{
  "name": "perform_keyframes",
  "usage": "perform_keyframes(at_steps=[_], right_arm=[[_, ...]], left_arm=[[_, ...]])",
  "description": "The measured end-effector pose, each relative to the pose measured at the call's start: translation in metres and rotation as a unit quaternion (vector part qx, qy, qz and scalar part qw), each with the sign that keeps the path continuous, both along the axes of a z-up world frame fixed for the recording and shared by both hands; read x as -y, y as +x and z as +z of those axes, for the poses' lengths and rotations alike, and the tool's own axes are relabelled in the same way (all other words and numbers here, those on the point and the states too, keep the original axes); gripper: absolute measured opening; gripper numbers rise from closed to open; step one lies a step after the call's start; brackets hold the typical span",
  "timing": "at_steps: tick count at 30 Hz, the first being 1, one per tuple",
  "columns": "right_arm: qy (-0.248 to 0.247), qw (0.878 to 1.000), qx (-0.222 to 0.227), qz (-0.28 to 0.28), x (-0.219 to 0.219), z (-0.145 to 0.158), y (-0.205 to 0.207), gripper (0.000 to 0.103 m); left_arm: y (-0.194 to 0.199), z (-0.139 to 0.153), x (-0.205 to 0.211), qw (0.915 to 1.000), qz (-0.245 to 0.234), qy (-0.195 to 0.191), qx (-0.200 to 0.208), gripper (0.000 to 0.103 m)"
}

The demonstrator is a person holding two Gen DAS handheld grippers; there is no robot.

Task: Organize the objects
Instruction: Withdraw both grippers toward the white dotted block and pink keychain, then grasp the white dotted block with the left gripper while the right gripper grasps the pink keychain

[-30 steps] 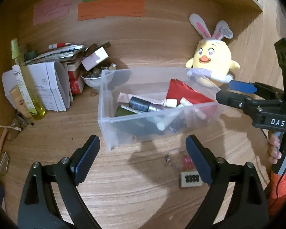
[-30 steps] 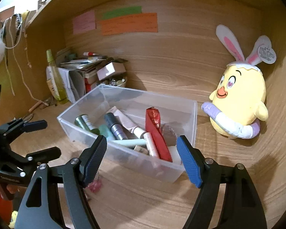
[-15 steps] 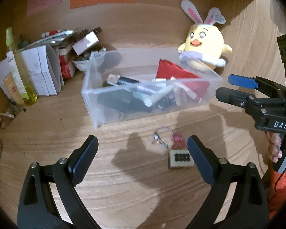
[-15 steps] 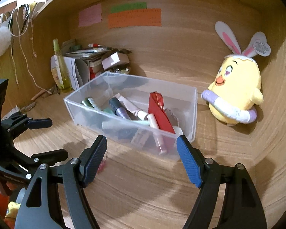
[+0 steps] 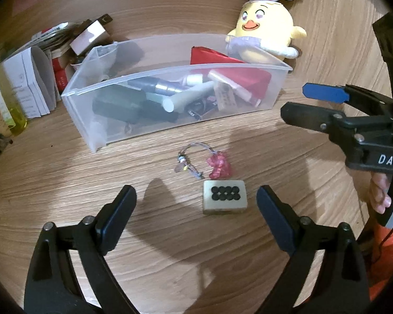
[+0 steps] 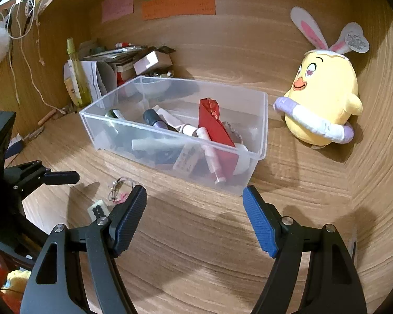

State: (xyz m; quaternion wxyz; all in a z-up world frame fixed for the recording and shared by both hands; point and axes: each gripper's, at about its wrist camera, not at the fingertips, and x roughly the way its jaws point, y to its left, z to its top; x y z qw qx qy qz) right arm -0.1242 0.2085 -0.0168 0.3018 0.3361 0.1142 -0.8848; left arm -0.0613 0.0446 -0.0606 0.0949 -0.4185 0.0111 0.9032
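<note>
The left gripper (image 5: 196,206) hung over the desk (image 5: 65,183), jaws closing but gripping nothing; a mahjong tile (image 5: 224,200) lay between them, a beaded charm (image 5: 204,162) just beyond. The right gripper (image 6: 195,219) stood wide and empty. Farther sat the clear bin (image 6: 259,120). Only the right view showed the orange note (image 6: 178,5) whole.

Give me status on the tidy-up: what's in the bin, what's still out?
Done: clear bin already holds tubes, bottles and a red packet. In hand: nothing; left gripper is closing above the desk, its jaws either side of the mahjong tile without touching it; right gripper is open and empty. Left: tile and pink charm still on the desk.
</note>
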Motion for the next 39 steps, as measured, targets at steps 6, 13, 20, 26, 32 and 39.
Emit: perform_keyframes(at_steps=[6, 13, 20, 26, 32, 39], right_arm=[[0.009, 1.000, 0.006, 0.007, 0.005, -0.005, 0.001, 0.073], [0.027, 0.999, 0.010, 0.032, 0.023, -0.011, 0.008, 0.073], [0.045, 0.997, 0.020, 0.065, 0.052, -0.024, 0.015, 0.073], [0.048, 0.995, 0.044, 0.074, 0.071, -0.035, 0.013, 0.068], [0.068, 0.992, 0.062, 0.087, 0.086, -0.044, 0.013, 0.045], [0.066, 0.991, 0.063, 0.100, 0.090, -0.046, 0.012, 0.027]], left_arm=[[0.001, -0.005, -0.009, 0.9997, -0.022, -0.005, 0.005, 0.042], [0.011, -0.004, 0.002, 0.9999, -0.011, 0.011, -0.004, 0.034], [0.020, -0.002, 0.036, 0.9985, 0.042, 0.032, -0.015, 0.034], [0.028, 0.000, 0.056, 0.9963, 0.064, 0.050, -0.026, 0.034], [0.031, 0.000, 0.059, 0.9956, 0.064, 0.062, -0.030, 0.034], [0.033, 0.005, 0.056, 0.9953, 0.063, 0.061, -0.040, 0.034]])
